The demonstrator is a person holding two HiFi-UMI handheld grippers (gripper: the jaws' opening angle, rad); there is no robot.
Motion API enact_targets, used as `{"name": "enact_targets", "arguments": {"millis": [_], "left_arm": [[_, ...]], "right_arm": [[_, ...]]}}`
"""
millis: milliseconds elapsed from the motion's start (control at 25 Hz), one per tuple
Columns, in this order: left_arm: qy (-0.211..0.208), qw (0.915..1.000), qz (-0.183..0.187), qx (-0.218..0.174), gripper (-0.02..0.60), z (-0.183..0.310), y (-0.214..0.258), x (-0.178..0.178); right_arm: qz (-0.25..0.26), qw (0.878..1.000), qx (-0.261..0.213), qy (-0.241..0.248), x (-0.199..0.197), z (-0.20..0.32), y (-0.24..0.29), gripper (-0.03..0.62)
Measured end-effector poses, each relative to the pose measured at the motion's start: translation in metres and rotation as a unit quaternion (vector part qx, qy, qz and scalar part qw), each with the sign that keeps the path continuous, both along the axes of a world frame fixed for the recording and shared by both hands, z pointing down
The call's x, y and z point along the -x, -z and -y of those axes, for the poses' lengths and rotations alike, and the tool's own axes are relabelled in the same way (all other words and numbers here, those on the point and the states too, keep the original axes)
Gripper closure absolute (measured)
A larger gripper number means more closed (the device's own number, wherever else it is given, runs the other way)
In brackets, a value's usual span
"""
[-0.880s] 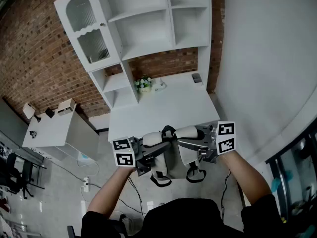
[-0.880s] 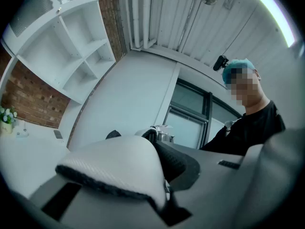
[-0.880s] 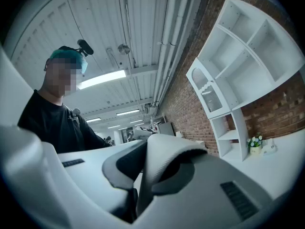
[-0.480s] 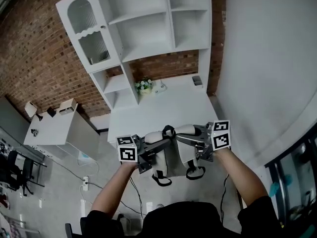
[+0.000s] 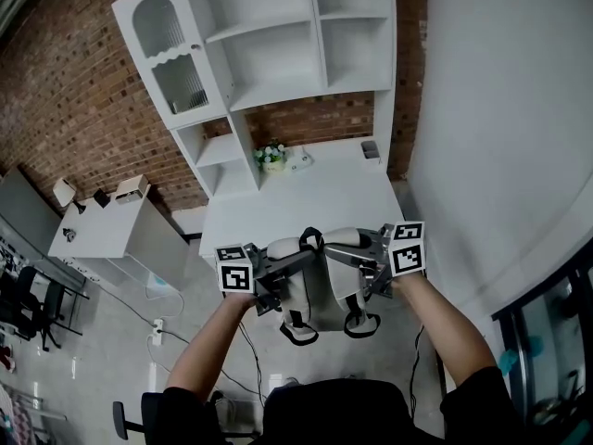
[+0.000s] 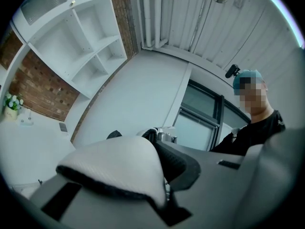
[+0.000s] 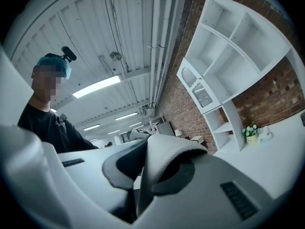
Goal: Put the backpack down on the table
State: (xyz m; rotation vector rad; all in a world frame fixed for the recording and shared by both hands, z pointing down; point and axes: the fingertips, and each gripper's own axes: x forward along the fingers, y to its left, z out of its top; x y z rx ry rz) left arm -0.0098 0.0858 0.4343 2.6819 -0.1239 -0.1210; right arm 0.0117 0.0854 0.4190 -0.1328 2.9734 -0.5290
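Note:
A white and grey backpack [image 5: 315, 297] hangs in the air at the near edge of the white table [image 5: 306, 202], back panel toward me. My left gripper [image 5: 276, 274] is shut on its left padded shoulder strap [image 5: 283, 248]. My right gripper [image 5: 350, 260] is shut on the right shoulder strap [image 5: 343, 239]. In the left gripper view the white strap [image 6: 114, 168] bulges out between the jaws of the left gripper [image 6: 162, 197]. The right gripper view shows the other strap [image 7: 167, 159] folded and pinched in the right gripper [image 7: 138, 199]. Loose black strap ends [image 5: 298, 334] dangle below the bag.
A tall white shelf unit [image 5: 269, 44] stands at the table's back against a brick wall. A small flower pot [image 5: 271, 157] and a small dark object [image 5: 370, 148] sit at the table's far end. A low white cabinet [image 5: 102, 235] is on the left, a white wall on the right.
Both grippers have drawn a little closer together, the right one shifting left. They still hold the straps and the backpack hangs as before.

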Motion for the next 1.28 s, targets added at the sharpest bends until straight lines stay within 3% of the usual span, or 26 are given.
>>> {"name": "enact_targets", "arguments": {"millis": [360, 720, 1280], "left_arm": [[0.024, 0.9996, -0.013, 0.004, 0.523, -0.004, -0.006, -0.011], [-0.003, 1.0, -0.003, -0.003, 0.523, -0.006, -0.013, -0.021], [-0.014, 0.9999, 0.001, 0.004, 0.523, 0.037, -0.015, -0.021]], "right_arm": [[0.0, 1.0, 0.003, 0.01, -0.013, -0.009, -0.005, 0.543], [0.002, 1.0, 0.008, -0.018, -0.024, -0.001, -0.01, 0.543], [-0.013, 0.999, 0.011, -0.032, -0.021, 0.038, -0.014, 0.543]]}}
